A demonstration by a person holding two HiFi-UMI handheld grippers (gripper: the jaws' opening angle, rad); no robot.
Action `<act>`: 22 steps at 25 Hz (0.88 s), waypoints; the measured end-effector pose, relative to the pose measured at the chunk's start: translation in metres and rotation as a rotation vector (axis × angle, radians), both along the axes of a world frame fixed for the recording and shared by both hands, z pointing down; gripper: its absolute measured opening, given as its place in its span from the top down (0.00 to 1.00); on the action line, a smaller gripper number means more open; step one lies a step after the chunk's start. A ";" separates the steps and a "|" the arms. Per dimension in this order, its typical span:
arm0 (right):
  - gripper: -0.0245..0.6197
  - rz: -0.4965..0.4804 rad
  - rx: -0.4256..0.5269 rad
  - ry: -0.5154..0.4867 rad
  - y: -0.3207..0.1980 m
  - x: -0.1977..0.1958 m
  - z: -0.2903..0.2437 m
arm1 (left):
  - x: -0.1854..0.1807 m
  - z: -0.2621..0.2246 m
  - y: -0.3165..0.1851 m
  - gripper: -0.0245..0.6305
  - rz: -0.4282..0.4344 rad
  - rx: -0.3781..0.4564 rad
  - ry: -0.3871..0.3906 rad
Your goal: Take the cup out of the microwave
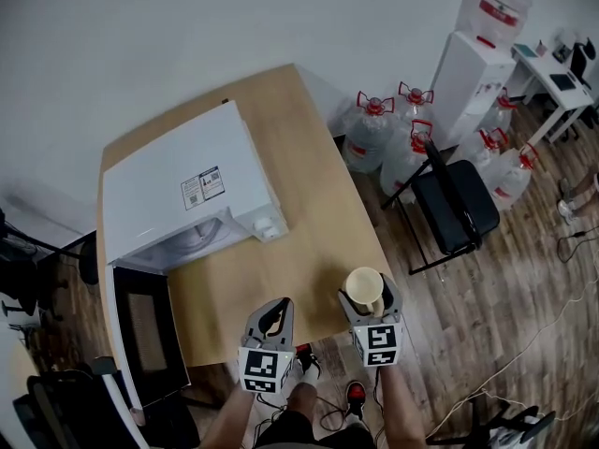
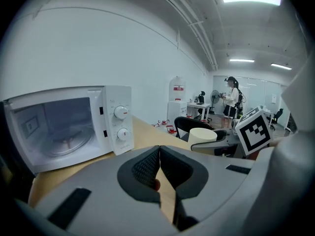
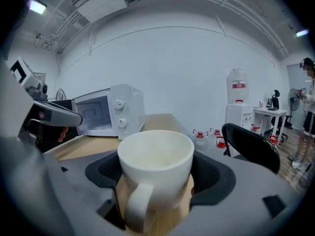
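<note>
There is one cup [image 3: 155,156], and it is out of the microwave [image 1: 182,195]: the right hand-held gripper [image 1: 372,318] clasps it between its dark pads, over the near edge of the bench [image 1: 309,185], at about 5 o'clock in the head view. The cup is a plain cream-white mug with thick walls and a wide round mouth. It stands upright, its loop handle is turned back toward the gripper's own camera, and its inside looks empty. There are two hand-held grippers. The left hand-held gripper [image 2: 159,154] sits just beside the right one at about 6 o'clock in the head view, with its ribbed jaws pressed together and nothing between them. The single microwave is white with two round dials and stands on the bench at about 10 o'clock. Its door [image 1: 145,330] hangs open toward 8 o'clock, and a glass turntable shows inside the bare cavity. On the floor at about 2 o'clock stand one black chair [image 1: 454,204], one white water dispenser [image 1: 468,73] with a bottle on top, and a cluster of clear water jugs [image 1: 372,129] with red caps. There seem to be five or six jugs, though they overlap too much for a sure count. One person [image 2: 231,97] stands in the far part of the room.
</note>
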State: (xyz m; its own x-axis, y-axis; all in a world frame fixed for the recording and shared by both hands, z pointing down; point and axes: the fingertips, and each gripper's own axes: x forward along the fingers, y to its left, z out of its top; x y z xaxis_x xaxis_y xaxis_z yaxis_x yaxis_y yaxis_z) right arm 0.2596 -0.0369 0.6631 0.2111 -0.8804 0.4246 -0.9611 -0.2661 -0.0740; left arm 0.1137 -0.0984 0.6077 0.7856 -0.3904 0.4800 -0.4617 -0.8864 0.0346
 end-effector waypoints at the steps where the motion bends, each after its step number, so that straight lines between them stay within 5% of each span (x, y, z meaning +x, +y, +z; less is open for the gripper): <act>1: 0.34 0.002 -0.004 0.001 0.000 0.002 0.004 | 0.001 0.004 0.000 0.93 0.003 -0.003 -0.004; 22: 0.34 0.009 -0.022 0.035 0.006 0.002 0.034 | 0.002 0.033 0.014 0.93 0.034 -0.031 -0.065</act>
